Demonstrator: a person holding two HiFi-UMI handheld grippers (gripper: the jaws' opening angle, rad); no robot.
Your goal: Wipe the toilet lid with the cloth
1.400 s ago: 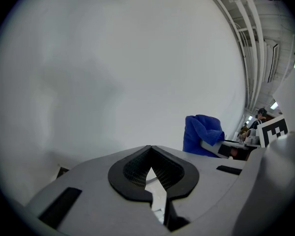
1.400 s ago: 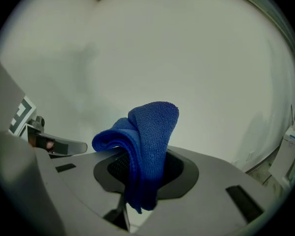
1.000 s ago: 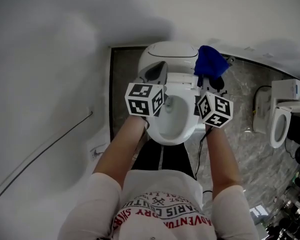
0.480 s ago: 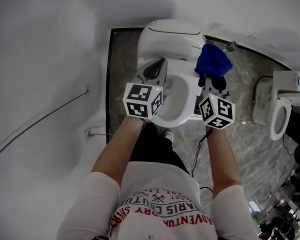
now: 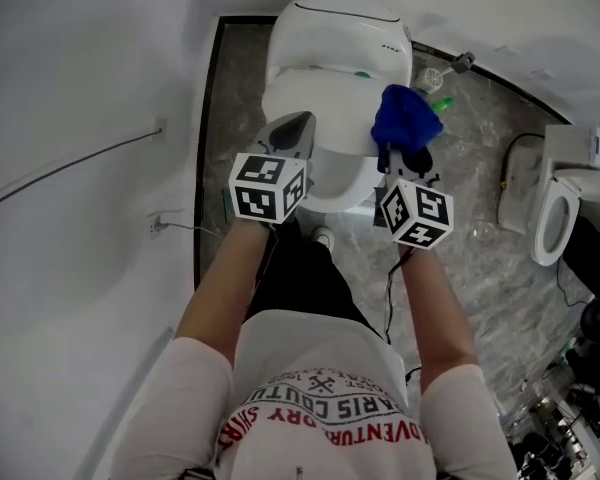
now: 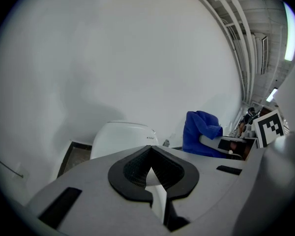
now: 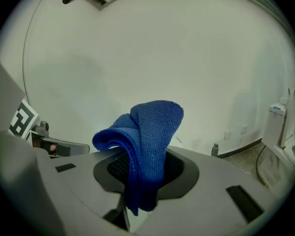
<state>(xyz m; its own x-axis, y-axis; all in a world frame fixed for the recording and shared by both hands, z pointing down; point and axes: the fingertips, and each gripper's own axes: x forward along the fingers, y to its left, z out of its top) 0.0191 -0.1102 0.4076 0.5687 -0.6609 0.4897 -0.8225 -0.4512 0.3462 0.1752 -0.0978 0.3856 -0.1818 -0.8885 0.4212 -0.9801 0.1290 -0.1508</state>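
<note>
My right tongs are clenched on the blue cloth, which droops over them by the right edge of the white toilet lid. My left tongs are clenched on nothing, over the lid's left side.

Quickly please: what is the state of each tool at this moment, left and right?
Left tool: closed, holding nothing.
Right tool: closed on the blue cloth.
</note>
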